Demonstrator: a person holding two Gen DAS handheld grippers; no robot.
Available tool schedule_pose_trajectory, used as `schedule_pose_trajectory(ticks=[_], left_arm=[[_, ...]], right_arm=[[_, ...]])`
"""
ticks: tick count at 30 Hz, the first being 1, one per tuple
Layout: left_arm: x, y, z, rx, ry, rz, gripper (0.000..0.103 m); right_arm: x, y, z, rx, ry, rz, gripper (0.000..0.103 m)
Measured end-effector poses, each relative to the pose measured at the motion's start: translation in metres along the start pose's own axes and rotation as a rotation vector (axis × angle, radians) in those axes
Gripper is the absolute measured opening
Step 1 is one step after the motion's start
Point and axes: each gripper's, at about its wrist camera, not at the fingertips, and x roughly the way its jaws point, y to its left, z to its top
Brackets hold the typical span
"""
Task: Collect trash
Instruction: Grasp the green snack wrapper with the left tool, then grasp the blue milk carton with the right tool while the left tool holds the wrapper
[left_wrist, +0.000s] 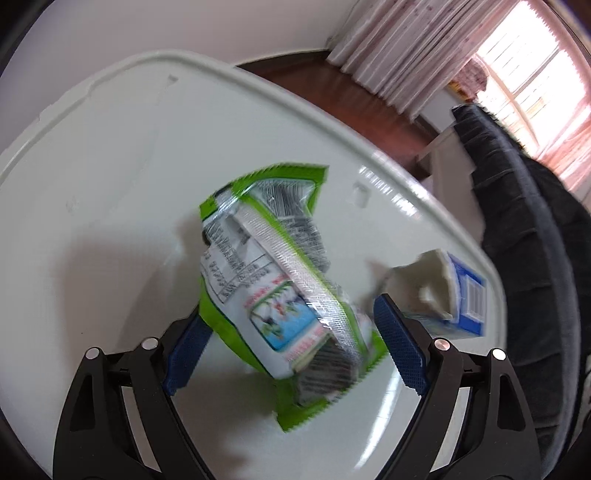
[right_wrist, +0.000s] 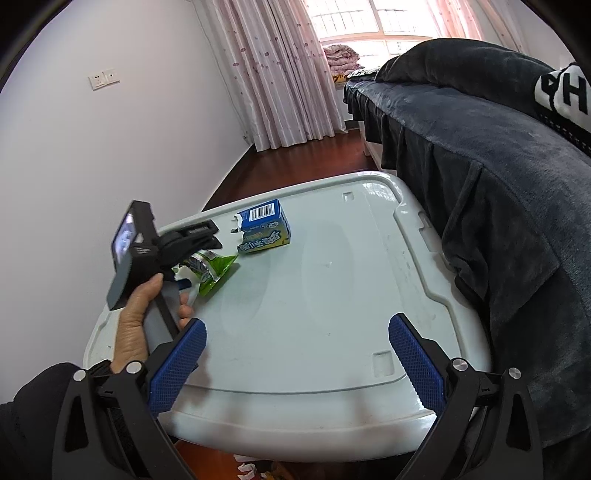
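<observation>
- Green snack wrapper (left_wrist: 280, 295) crumpled on white bench (left_wrist: 110, 166), between the wide-spread left gripper (left_wrist: 295, 350) fingers, apparently untouched.
- Torn blue carton (right_wrist: 264, 227) just beside.
- Right gripper (right_wrist: 295, 365) spread wide, empty, over bench's near edge.

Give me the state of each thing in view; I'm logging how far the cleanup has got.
Green wrapper: crumpled, on the lid, between open fingers.
Blue carton: torn open, lying on its side.
White lid: flat, bearing both.
Left gripper: open, straddling the wrapper.
Right gripper: open, empty.
</observation>
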Motion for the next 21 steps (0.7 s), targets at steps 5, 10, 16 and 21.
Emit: schedule_pose_trajectory(ticks=[5, 10, 16, 21], left_arm=[[0.001, -0.003, -0.005, 0.143, -0.026, 0.085, 0.069], [-0.009, 0.005, -0.013, 0.251, -0.02, 0.077, 0.051], [-0.04, 0.018, -0.027, 0.381, 0.02, 0.05, 0.05], [-0.1, 0.03, -0.047, 0.529, -0.004, 0.041, 0.05]], right_arm=[[0.002, 0.003, 0.0, -0.017, 0.004, -0.002, 0.097], [0.005, 0.003, -0.001, -0.024, 0.005, -0.013, 0.097], [0.012, 0.001, -0.004, -0.022, 0.029, -0.036, 0.098], [0.018, 0.005, -0.006, -0.039, 0.037, -0.061, 0.097]])
